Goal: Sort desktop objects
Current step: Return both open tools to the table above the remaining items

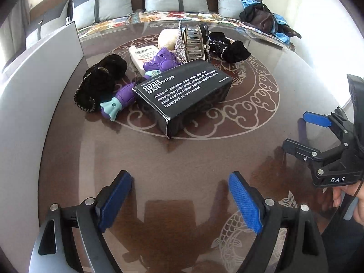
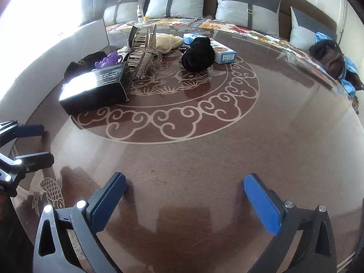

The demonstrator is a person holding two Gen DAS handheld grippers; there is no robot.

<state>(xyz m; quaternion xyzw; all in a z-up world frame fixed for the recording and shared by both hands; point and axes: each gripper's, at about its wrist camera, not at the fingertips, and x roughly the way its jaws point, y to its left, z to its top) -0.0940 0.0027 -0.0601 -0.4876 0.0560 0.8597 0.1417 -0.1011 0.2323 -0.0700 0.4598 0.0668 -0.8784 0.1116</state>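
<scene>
Box (image 1: 184, 95) at 12 o'clock: light, stiff card, grasp across short sides; left gripper (image 1: 179, 201) and right gripper (image 2: 185, 199) wide open, empty

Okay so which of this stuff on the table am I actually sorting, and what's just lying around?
To sort, on the table:
black box
purple toy
rhinestone hair claw
black scrunchie
cream knit item
white tube
blue-and-white box

Lying about:
sofa cushions
bag on sofa
bottle on sofa

Black box (image 1: 184, 91) — "ODOR REMOVING BAR"; gripper (image 1: 316, 134) — "DAS".
</scene>
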